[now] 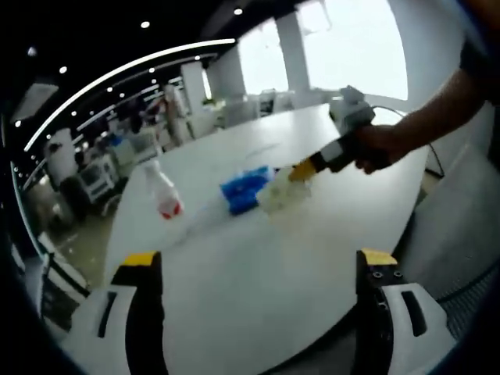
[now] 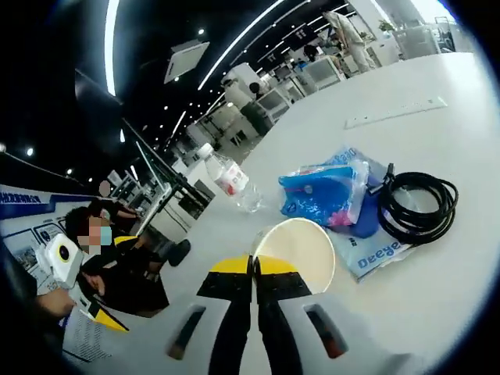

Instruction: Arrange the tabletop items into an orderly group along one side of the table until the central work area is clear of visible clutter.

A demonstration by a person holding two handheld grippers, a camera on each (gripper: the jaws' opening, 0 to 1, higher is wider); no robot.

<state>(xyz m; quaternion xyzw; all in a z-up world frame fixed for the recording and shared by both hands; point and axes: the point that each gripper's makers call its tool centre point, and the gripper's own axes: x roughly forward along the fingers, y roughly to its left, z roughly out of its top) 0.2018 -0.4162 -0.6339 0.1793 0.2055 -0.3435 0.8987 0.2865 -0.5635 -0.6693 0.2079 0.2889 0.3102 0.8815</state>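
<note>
Fingers of the right gripper [image 2: 252,273] are seen pressed together at the lower centre of the right gripper view, clenched on the near rim of a cup [image 2: 297,251]. Whether a thin edge of the rim is actually pinched between them cannot be told for certain, but the tips are met exactly at the cup's edge. The cup's round mouth is turned toward the camera and lies up and to the right of the tips, so its axis is roughly in line with the jaws.

Beyond the cup, toward the right of the frame, a blue packet [image 2: 328,193] is lying on a clear sleeve, with a coiled black cable [image 2: 418,207] touching its right side. A bottle [image 2: 229,180] is lying on its side at the upper left of the group, its long axis running from upper left to lower right, a little apart from the packet.

In the left gripper view, the left gripper [image 1: 262,273] is held released, its jaws set wide apart at the bottom corners and nothing between them. It is held well back from the white table [image 1: 258,266]. The bottle [image 1: 162,191] is seen at centre left and the packet [image 1: 244,190] at centre, with the right gripper [image 1: 301,172] reaching in from the upper right onto the cup [image 1: 281,191].

The right gripper is judged much nearer the group, so any shifting of the cup toward a table edge is best led from it.
</note>
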